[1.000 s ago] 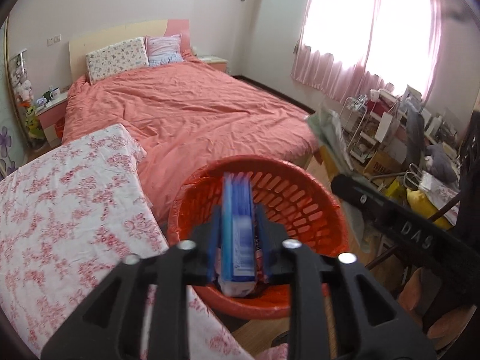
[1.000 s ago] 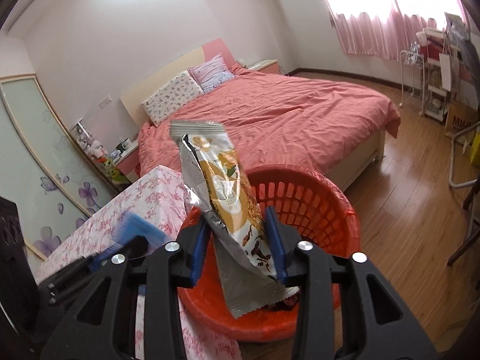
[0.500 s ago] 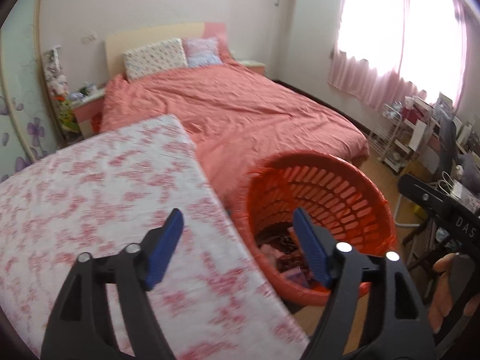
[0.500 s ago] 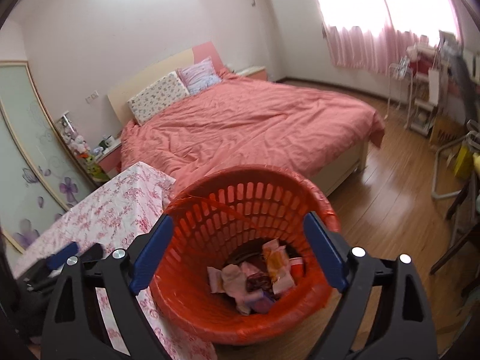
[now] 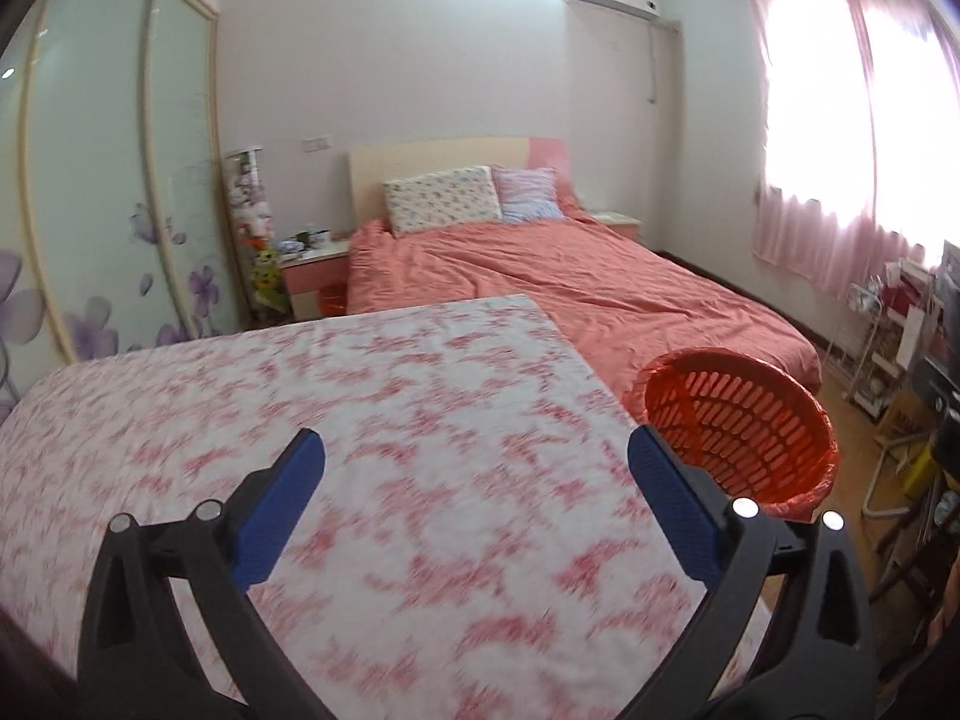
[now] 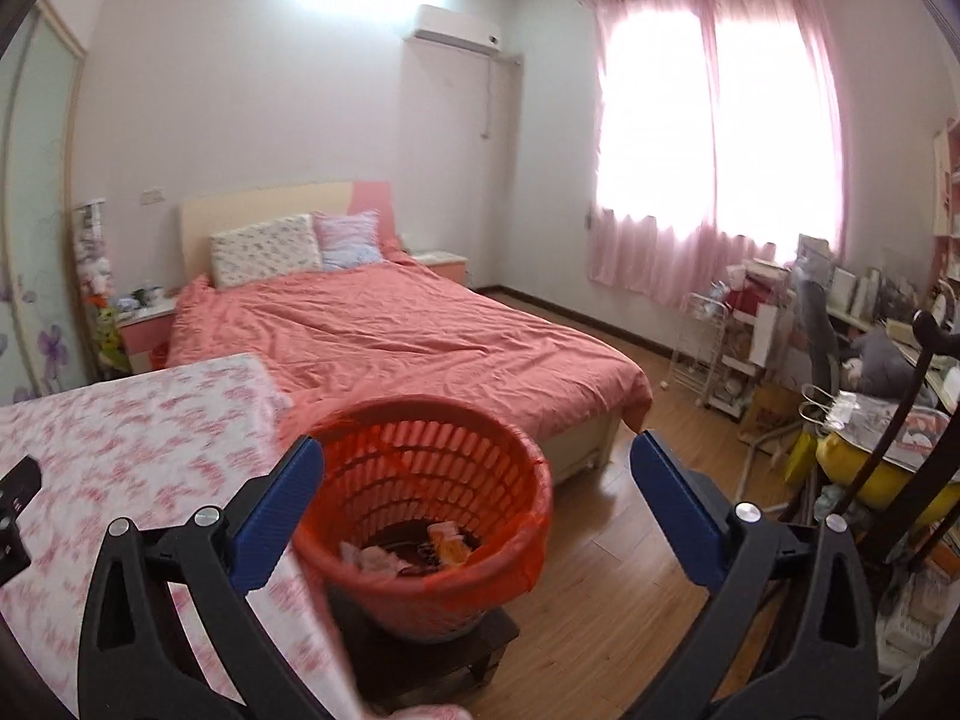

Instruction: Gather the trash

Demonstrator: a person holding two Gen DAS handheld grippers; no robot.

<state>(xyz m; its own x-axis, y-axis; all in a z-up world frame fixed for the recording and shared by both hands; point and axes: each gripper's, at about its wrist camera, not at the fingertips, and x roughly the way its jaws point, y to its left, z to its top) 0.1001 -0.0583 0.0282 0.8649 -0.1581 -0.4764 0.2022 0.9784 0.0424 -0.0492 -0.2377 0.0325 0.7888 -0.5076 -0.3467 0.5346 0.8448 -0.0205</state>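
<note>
An orange slatted basket (image 6: 420,468) stands on a dark low stool (image 6: 480,642) beside the floral-clothed table (image 5: 360,420). Several wrappers (image 6: 432,546) lie at its bottom. My right gripper (image 6: 477,441) hangs above and in front of the basket, its jaws opening wide with nothing between the blue pads. My left gripper (image 5: 474,438) is over the table top, jaws also opening and holding nothing. In the left wrist view the basket (image 5: 738,414) sits off to the right, just past the right finger. No trash shows on the table.
A bed with a salmon cover (image 6: 390,330) lies behind the table and basket. Cluttered shelves, a rack and a chair (image 6: 840,390) crowd the right side under the pink-curtained window. Wooden floor (image 6: 600,540) runs between basket and clutter. A wardrobe (image 5: 90,210) lines the left wall.
Both grippers let go of their wrappers, which now lie in the basket, and their jaws spread wide. Both pulled back and tilted up; the left one swung left over the table.
</note>
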